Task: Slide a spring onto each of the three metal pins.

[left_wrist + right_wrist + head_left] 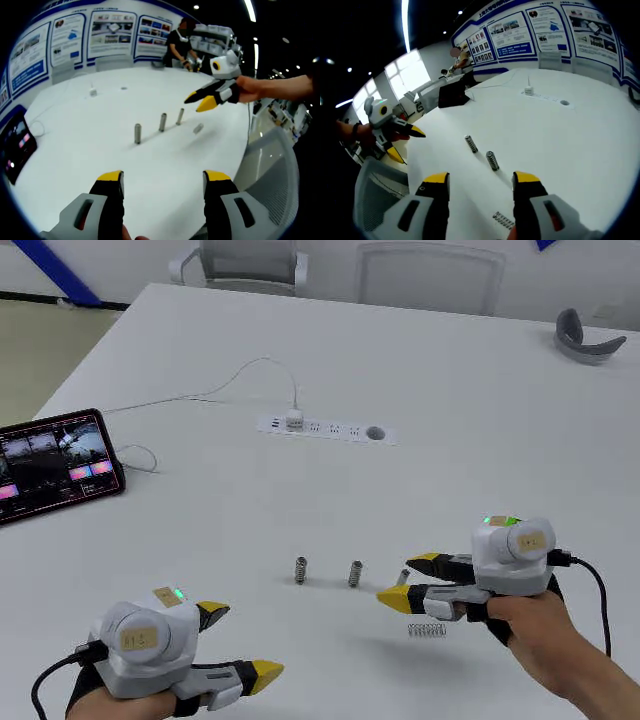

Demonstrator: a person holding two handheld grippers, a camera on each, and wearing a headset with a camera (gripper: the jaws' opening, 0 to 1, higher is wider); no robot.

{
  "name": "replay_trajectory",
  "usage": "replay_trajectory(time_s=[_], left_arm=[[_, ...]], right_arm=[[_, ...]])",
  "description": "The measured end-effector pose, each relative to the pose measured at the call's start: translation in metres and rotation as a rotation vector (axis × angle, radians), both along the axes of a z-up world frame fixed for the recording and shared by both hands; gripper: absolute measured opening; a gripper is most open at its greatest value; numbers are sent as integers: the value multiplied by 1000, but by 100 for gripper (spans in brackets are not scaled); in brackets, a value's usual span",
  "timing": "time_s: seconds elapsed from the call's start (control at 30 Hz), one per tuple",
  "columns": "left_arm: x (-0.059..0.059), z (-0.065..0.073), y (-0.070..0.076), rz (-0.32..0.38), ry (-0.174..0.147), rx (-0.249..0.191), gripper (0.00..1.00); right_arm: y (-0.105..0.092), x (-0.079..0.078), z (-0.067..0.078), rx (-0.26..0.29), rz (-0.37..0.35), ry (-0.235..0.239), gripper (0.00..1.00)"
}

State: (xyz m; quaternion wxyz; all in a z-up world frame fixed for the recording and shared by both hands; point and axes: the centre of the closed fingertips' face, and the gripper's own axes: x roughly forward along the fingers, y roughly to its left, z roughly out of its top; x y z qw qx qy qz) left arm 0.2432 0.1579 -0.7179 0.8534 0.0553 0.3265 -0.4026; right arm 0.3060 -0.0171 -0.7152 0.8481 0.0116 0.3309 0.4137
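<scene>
**A:** Where does the job stand?

**B:** Two of three look done, I'd judge. On the table, a broad, matte white top, stands a short row of pins. The left pin and the middle pin each wear a ribbed coil down their length. The third pin looks like a plain, smooth grey cylinder, upright at the right end of the row.

**A:** And the grippers?

**B:** The right gripper hovers at that third pin with its jaws spread wide and nothing between them. Its body is white plastic and its jaws are black, tapering to yellow tips. The left gripper is built the same. It hangs low at the near edge, well apart from the row, also gaping and empty.

**A:** The last spring?

**B:** The spring lies on its side on the table, just beside the right gripper and nearer the person than the pins. It is a small, thin wire coil, bright and springy-looking.

**A:** So what next?

**B:** Likely a pick-up. The right gripper needs to drop to the spring and pinch it gently across the coils, since a hard squeeze could flick it away. Then it must stand the spring on end, line its bore up over the bare pin's tip and slide it down.
</scene>
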Motion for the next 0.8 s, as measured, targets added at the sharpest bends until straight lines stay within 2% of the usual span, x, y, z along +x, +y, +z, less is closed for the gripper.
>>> replay_trajectory(time_s=[0.33, 0.8], left_arm=[[3, 0, -12, -24, -2, -5, 66], [6, -3, -22, -48, 4, 0, 67]], right_arm=[[-18, -21, -7, 23, -71, 23, 56], [-48, -50, -15, 16, -136, 47, 67]])
